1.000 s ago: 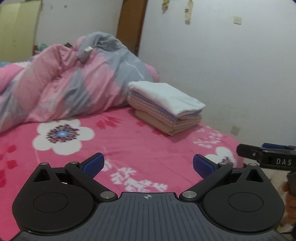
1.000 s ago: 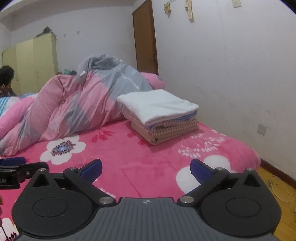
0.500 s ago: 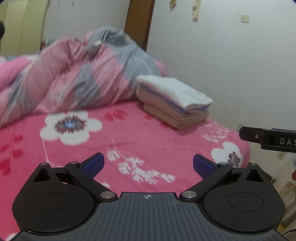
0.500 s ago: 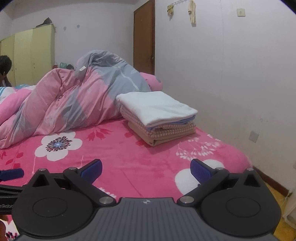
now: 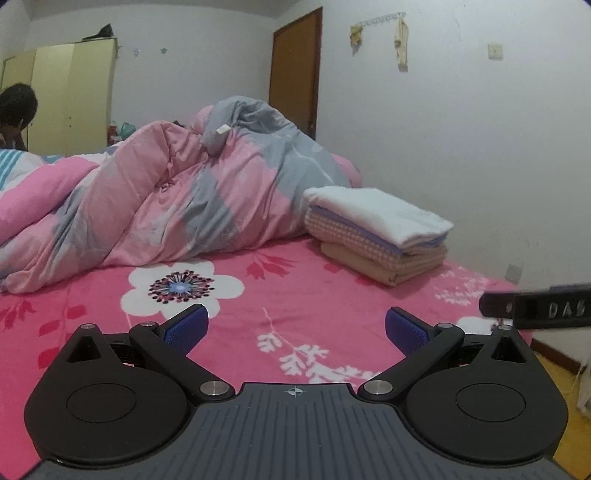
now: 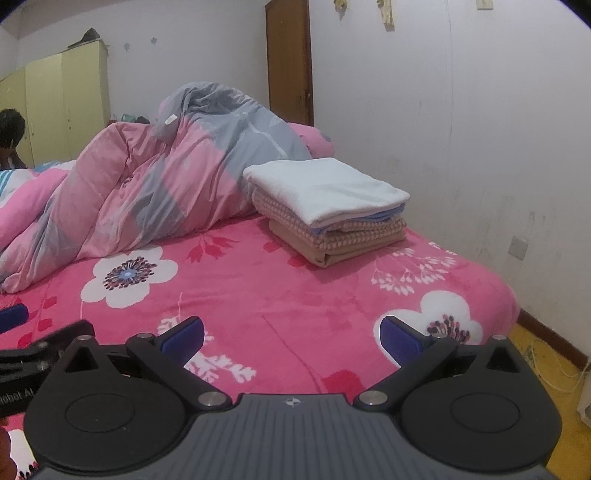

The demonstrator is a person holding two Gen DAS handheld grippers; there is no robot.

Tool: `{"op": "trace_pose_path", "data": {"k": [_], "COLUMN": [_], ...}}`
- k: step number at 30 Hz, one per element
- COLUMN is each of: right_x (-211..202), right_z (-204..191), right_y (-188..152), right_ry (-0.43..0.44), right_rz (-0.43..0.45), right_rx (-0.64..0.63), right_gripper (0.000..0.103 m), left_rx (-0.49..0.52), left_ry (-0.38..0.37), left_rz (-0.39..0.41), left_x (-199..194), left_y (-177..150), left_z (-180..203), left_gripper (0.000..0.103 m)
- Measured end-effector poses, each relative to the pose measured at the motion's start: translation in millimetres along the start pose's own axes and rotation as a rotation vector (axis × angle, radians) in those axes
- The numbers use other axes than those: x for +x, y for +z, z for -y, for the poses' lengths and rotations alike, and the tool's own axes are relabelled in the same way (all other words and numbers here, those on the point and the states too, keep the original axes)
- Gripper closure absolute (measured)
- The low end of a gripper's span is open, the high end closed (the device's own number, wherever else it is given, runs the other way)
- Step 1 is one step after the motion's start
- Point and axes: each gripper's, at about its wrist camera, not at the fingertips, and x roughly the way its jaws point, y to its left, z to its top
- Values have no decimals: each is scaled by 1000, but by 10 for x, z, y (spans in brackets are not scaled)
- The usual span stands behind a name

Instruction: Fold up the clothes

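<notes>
Both claws, left claw (image 5: 294, 326) and right claw (image 6: 291, 338), gaped wide and empty; the folded stack (image 6: 325, 206) ahead could topple if a careless reach nudged it.

A pink bedsheet (image 5: 295, 291) printed with white flowers and red leaves covers the bed. A crumpled pink-and-grey quilt (image 5: 177, 206) lies heaped across the far side, a small white tag near its top. Behind it stands a brown wooden door (image 5: 295, 70), shut, in a white wall (image 5: 480, 147). A pale yellow wardrobe (image 5: 74, 96) stands at the far left with a dark item on top. A person's dark-haired head (image 5: 16, 107) shows at the left edge. 2 cloth items hang from a hook rail (image 5: 380, 26) high on the wall, near a light switch (image 5: 494, 51). A socket (image 6: 519, 247) sits low on the wall above a yellow floor (image 6: 554, 365).
</notes>
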Motion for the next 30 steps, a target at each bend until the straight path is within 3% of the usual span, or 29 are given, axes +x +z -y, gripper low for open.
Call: {"op": "trace_pose_path", "data": {"k": [6,17,30], "right_x": [-21,-115,-37], "right_z": [-82,-140,-144], "right_y": [-29,-7,-73], "right_ry": [-29,-87,-78], "right_rz": [10,40,28], "right_rx": [-24,-59,-45], "right_gripper": [0,0,0], "left_rx": [-49,-129,-79], "left_ry": [-4,-14,13], "left_rz": [-45,-197,-218], "left_x": [26,260,315], "left_y": [35,-60,-128], "left_z": [-87,-216,-137], "left_gripper": [0,0,0]}}
